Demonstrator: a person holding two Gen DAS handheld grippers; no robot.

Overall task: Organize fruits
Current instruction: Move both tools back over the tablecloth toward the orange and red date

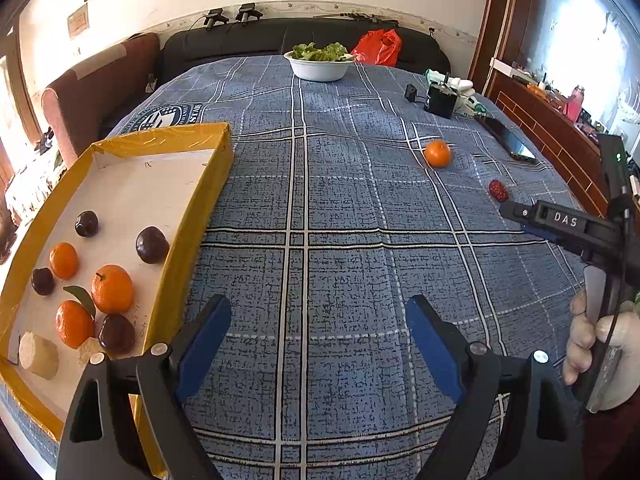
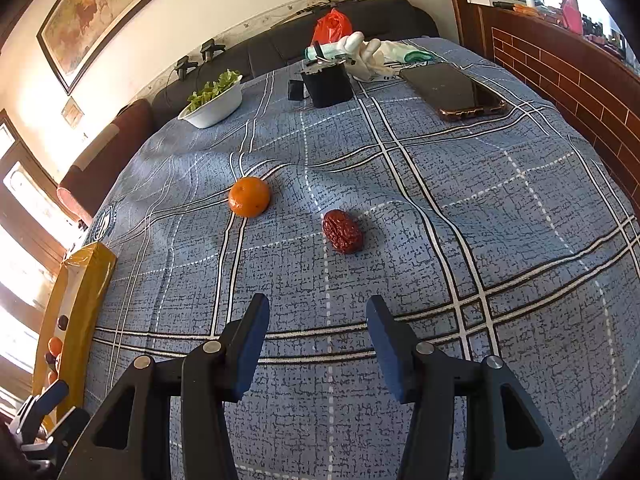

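Observation:
A yellow-rimmed tray [image 1: 192,208] lies at the table's left and holds several oranges [image 1: 112,289], dark plums [image 1: 152,245] and pale chunks [image 1: 38,355]. A loose orange [image 1: 437,153] [image 2: 249,196] and a wrinkled red date [image 1: 498,190] [image 2: 343,231] lie on the blue checked cloth. My left gripper [image 1: 319,322] is open and empty beside the tray's right wall. My right gripper [image 2: 317,322] is open and empty, just short of the date. The tray's edge shows at the left of the right wrist view [image 2: 86,280].
A white bowl of lettuce [image 1: 320,65] [image 2: 214,106] stands at the far edge. A black box [image 1: 440,100] [image 2: 327,84], white gloves [image 2: 362,54] and a phone [image 2: 452,90] lie at the far right. A red bag [image 1: 378,47] sits on the sofa behind.

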